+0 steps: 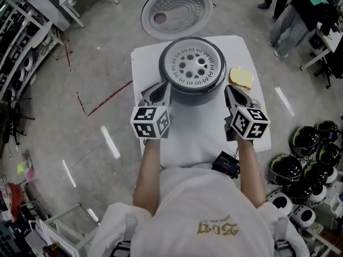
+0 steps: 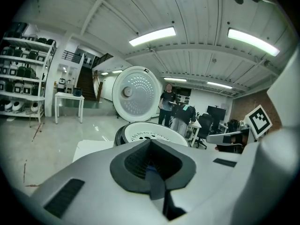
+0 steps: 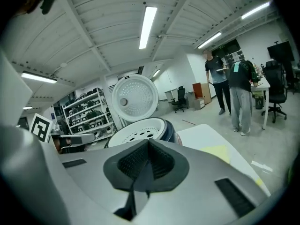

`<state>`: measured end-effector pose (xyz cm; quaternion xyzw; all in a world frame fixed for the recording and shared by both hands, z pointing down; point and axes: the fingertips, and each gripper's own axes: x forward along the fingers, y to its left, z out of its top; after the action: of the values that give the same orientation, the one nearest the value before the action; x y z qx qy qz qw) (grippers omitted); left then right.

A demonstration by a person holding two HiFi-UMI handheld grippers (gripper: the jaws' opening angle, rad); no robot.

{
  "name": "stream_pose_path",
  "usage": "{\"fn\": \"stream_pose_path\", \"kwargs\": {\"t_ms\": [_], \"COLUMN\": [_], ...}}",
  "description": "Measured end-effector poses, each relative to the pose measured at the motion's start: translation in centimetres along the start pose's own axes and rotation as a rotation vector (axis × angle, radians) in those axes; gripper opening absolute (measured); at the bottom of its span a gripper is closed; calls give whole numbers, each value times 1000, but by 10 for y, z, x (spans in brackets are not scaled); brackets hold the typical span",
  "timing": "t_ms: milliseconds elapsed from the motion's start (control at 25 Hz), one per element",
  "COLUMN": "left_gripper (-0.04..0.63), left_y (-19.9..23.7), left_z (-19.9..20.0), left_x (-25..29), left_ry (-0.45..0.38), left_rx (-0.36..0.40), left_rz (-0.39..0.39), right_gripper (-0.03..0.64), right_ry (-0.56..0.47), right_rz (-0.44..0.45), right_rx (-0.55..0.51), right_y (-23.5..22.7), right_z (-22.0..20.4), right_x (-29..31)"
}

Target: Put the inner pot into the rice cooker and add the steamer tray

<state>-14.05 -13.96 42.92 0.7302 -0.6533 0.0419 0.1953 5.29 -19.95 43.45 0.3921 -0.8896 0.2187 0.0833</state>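
Left gripper (image 1: 166,85) and right gripper (image 1: 229,89), fingers together and empty, hover just beside the cooker (image 1: 193,98); tray (image 1: 192,66) sits inside, lid (image 1: 174,9) open at the far side.

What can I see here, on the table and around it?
rice cooker: one, dark, mid-table
lid: one, white, open behind the cooker
steamer tray: one, white with holes, in the cooker's top
table: one, white, centre
yellow pad: one, on the table right of the cooker
black device: one, at the table's near edge
helmets: several, black and white, on the floor at right
bystanders: two, far right
left hand-held gripper: grey, left of the cooker, shut, empty
right hand-held gripper: grey, right of the cooker, shut, empty
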Motion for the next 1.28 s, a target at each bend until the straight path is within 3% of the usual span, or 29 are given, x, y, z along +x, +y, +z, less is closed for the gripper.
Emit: {"fn": "stream_pose_path", "kwargs": {"t_ms": [200,440,1280], "left_gripper": [14,14,14], "left_y": [-17,-33,-44], "left_z": [-11,-23,-24], "left_x": [-15,-27,-33], "left_ry": [4,8,13], "left_rx": [18,-102,-91], "left_rz": [-21,-111,-134], "right_gripper": [11,11,11], "right_ry": [19,24,44], "right_rz": [21,19,36], "right_rx": [17,7,21], "right_y": [8,16,23], "right_z": [-15,-23,-30], "right_x": [-14,-28,-43]}}
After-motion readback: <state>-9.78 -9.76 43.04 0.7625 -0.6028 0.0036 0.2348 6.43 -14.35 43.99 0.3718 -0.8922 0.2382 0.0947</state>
